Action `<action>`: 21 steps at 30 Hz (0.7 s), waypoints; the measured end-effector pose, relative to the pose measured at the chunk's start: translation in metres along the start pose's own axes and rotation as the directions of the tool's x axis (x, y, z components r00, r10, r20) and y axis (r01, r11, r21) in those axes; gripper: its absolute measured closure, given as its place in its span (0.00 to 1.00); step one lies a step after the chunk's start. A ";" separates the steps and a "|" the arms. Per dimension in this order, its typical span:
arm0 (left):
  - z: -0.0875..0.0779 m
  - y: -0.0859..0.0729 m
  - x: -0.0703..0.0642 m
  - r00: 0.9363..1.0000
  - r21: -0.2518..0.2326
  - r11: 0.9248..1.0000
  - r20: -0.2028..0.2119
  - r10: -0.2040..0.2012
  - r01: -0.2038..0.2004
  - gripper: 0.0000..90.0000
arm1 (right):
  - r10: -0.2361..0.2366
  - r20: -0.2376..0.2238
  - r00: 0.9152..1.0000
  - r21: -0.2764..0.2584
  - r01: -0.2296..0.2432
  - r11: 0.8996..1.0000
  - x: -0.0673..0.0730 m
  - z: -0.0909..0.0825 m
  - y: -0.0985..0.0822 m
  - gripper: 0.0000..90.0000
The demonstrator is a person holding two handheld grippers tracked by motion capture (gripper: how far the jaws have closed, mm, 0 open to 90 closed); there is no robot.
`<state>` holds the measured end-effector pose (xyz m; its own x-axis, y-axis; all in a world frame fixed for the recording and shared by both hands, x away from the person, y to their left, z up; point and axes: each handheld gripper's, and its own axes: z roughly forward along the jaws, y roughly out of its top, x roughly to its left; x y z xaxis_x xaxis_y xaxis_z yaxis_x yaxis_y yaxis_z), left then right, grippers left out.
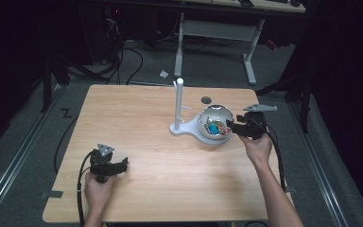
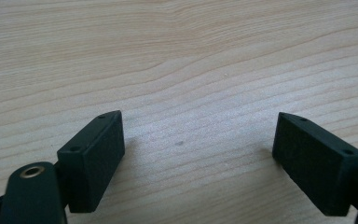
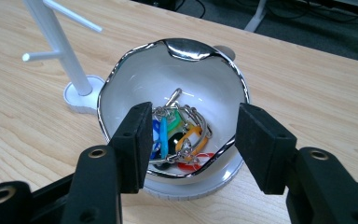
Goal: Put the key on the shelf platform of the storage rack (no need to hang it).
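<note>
A white bowl with a chrome rim (image 1: 212, 124) (image 3: 135, 70) stands right of the table's middle. Inside it lie coloured key tags on metal rings and chains (image 3: 179, 133) (image 1: 216, 128). My right gripper (image 1: 230, 126) (image 3: 192, 140) hangs open just at the bowl's near-right rim, its jaws spread over the tags without touching them. A white peg stand (image 1: 179, 101) (image 3: 58, 42) rises right beside the bowl on the left. My left gripper (image 1: 123, 164) (image 2: 198, 151) rests open low over bare wood near the front left of the table, with nothing between its jaws.
The wooden table (image 1: 137, 123) has a dark round hole (image 1: 206, 100) behind the bowl. Beyond the table a grey desk frame (image 1: 217, 35) and cables lie on the floor. Black cables trail from both grippers over the table's front edge.
</note>
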<state>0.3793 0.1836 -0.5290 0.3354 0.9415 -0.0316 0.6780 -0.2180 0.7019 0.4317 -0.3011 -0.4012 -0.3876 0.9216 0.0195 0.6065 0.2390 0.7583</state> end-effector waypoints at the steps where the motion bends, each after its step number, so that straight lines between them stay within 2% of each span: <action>1: 0.000 0.000 0.000 1.000 0.000 1.000 0.000 0.000 0.000 0.19 | 0.002 -0.001 1.000 -0.003 -0.002 1.000 0.000 -0.002 0.000 0.52; 13: 0.000 0.000 0.000 1.000 0.000 1.000 -0.001 0.000 0.000 0.19 | -0.004 -0.007 1.000 -0.036 0.004 0.999 0.000 -0.020 0.001 0.51; 21: 0.000 0.000 0.000 1.000 0.000 1.000 0.000 0.000 0.000 0.19 | -0.008 -0.011 1.000 -0.038 0.007 0.999 0.001 -0.030 0.000 0.50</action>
<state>0.3793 0.1836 -0.5291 0.3355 0.9415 -0.0309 0.6779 -0.2185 0.7020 0.4103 -0.3094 -0.3818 -0.3997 0.9164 0.0204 0.5770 0.2342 0.7824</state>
